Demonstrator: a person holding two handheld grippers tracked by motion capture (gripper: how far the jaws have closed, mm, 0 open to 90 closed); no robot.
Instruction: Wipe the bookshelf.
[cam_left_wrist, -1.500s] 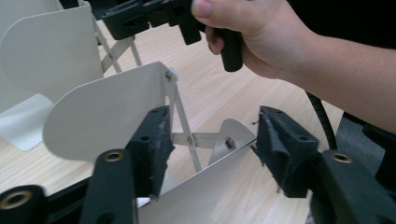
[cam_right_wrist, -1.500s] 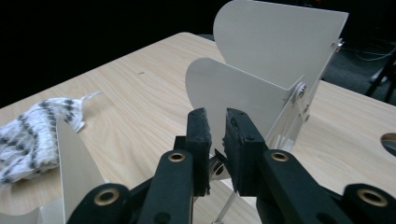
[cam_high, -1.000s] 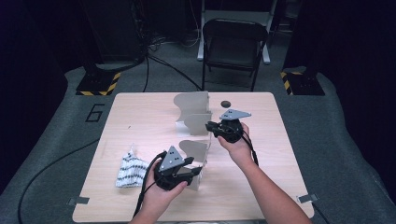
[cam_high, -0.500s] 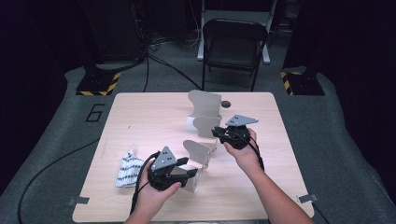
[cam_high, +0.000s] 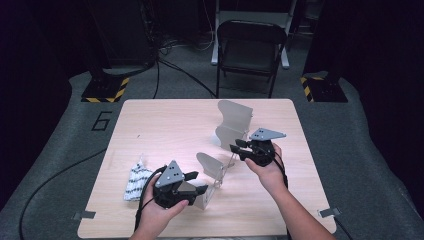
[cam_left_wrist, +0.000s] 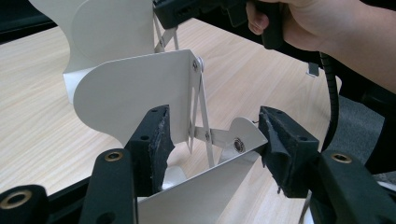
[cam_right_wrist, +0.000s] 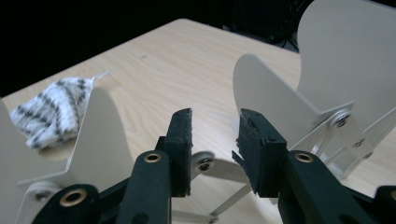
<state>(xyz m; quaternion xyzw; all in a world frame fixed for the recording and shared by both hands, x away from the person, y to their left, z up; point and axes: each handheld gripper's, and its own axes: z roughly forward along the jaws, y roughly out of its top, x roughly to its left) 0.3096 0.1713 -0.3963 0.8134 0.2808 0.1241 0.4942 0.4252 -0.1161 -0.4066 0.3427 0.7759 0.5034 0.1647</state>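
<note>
A white metal folding rack stands on the wooden table (cam_high: 150, 125), its curved panels joined by thin scissor bars. Its far panel (cam_high: 232, 120), middle panel (cam_high: 210, 165) and near panel (cam_high: 202, 200) are spread apart. My left gripper (cam_high: 200, 182) straddles the near panel (cam_left_wrist: 201, 196); its jaws have just been opening, and they stand wide around the panel (cam_left_wrist: 212, 140). My right gripper (cam_high: 235, 148) sits by the bars between the middle and far panels. Its jaws have just been opening too, and nothing is between the pads (cam_right_wrist: 215, 140); a bar rivet (cam_right_wrist: 204, 164) lies just behind them.
A striped black-and-white cloth (cam_high: 136, 181) lies bunched near the table's front left, close to my left hand, and also appears (cam_right_wrist: 51, 109) in the right gripper view. A black folding chair (cam_high: 247, 50) stands beyond the table. Striped floor bases (cam_high: 105, 90) sit at both far corners.
The rack has been drawn out longer, its far panel shifting right. My right gripper moved right and toward the near edge, and its jaws parted. The left hand stayed in place.
</note>
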